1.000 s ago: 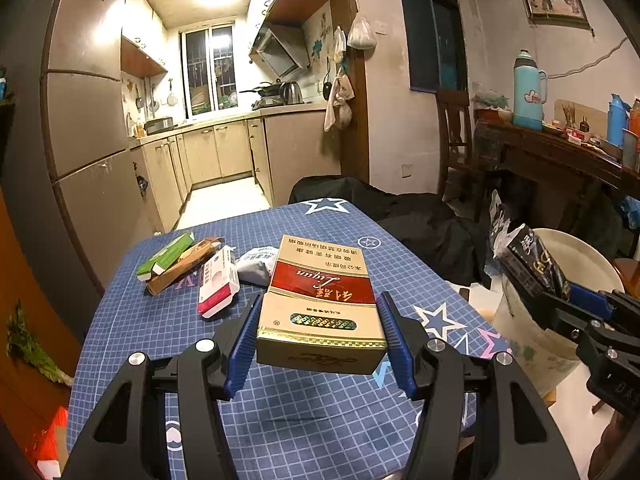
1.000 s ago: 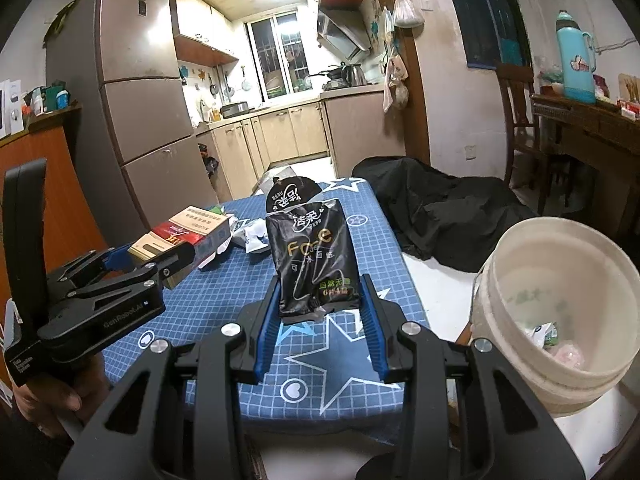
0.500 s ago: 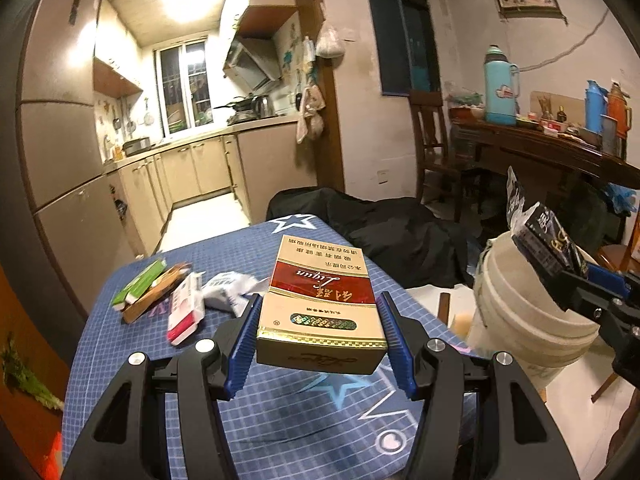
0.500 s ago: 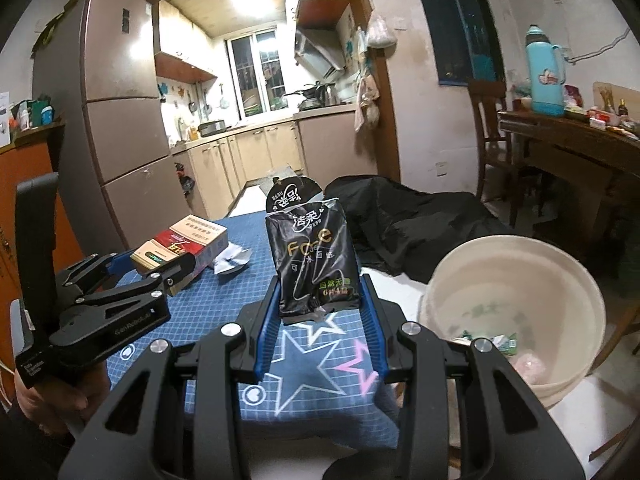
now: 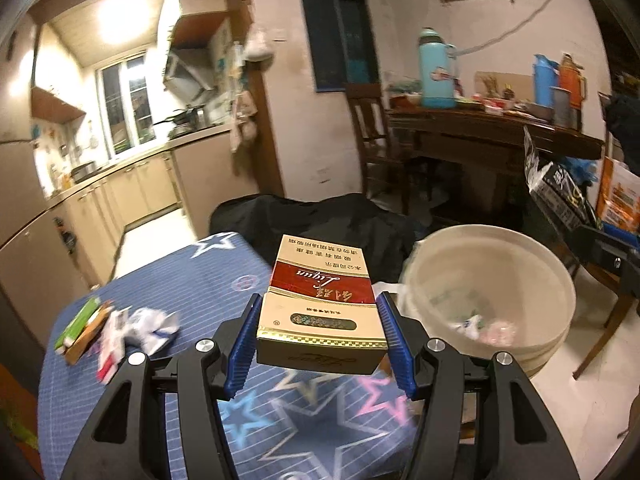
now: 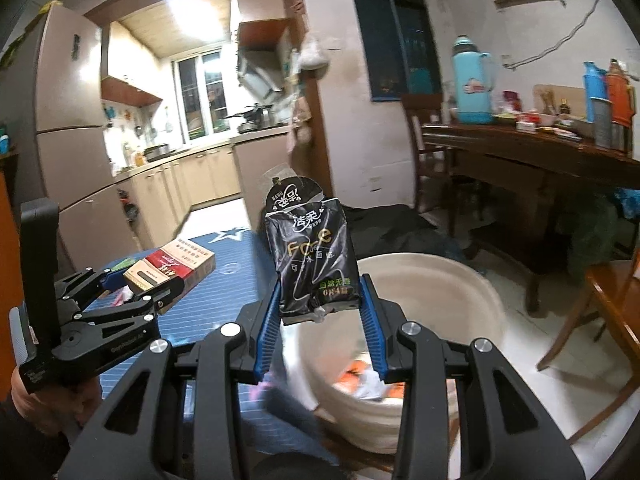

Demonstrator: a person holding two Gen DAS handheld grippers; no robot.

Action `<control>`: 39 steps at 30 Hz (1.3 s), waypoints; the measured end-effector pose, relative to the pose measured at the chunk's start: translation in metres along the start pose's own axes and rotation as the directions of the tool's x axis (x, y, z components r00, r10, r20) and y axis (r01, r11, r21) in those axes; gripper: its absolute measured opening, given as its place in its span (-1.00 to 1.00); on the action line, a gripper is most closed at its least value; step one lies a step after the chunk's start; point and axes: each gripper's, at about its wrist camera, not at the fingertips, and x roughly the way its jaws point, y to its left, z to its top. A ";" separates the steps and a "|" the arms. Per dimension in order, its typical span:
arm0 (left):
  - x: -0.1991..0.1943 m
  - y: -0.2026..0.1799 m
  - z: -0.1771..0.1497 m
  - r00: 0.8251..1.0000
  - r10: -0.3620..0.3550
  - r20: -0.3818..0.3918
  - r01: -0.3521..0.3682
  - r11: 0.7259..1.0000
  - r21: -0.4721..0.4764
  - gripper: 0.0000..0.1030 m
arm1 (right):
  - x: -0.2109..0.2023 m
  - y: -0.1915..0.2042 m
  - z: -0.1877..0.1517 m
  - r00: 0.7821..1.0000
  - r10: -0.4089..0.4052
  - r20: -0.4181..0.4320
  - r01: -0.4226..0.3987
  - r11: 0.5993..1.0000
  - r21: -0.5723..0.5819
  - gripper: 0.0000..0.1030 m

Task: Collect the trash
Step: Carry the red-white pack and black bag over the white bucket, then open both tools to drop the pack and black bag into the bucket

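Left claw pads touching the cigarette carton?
Touching. In the left wrist view both blue pads of the left claw press flush against the sides of the cigarette carton.

The red and gold carton (image 5: 322,304) is clamped flat between the left gripper's (image 5: 320,332) blue pads, up above the table edge right beside the bucket (image 5: 560,280). The black tissue pack (image 6: 314,256), crumpled with its top torn open, stands upright in the right gripper (image 6: 320,320) over the cream bucket, which has some scraps inside.
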 end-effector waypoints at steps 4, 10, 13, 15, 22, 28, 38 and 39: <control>0.016 -0.027 0.007 0.998 -0.061 -0.003 0.062 0.997 0.037 0.14 | -0.002 -0.023 0.000 0.998 -0.055 0.003 0.055 0.998 0.005 -0.29; 0.034 -0.060 0.016 0.987 -0.163 -0.006 0.163 0.984 0.074 0.14 | -0.009 -0.061 -0.005 0.991 -0.133 -0.001 0.133 0.991 0.031 -0.29; 0.043 -0.069 0.020 0.979 -0.205 -0.019 0.206 0.975 0.088 0.14 | -0.009 -0.072 -0.011 0.987 -0.161 -0.018 0.161 0.986 0.031 -0.29; 0.047 -0.072 0.021 0.973 -0.227 -0.029 0.229 0.970 0.086 0.14 | -0.008 -0.079 -0.014 0.985 -0.171 -0.030 0.171 0.985 0.033 -0.29; 0.051 -0.082 0.022 0.955 -0.295 -0.039 0.298 0.949 0.106 0.14 | 0.000 -0.092 -0.015 0.982 -0.184 -0.050 0.186 0.981 0.047 -0.29; 0.050 -0.093 0.023 0.945 -0.324 -0.038 0.326 0.937 0.124 0.14 | 0.003 -0.098 -0.014 0.982 -0.177 -0.057 0.180 0.982 0.055 -0.29; 0.053 -0.100 0.028 0.943 -0.331 -0.044 0.333 0.934 0.132 0.14 | 0.009 -0.101 -0.010 0.985 -0.156 -0.074 0.161 0.985 0.066 -0.29; 0.053 -0.100 0.029 0.942 -0.333 -0.044 0.336 0.933 0.130 0.14 | 0.009 -0.100 -0.011 0.985 -0.154 -0.075 0.159 0.985 0.066 -0.29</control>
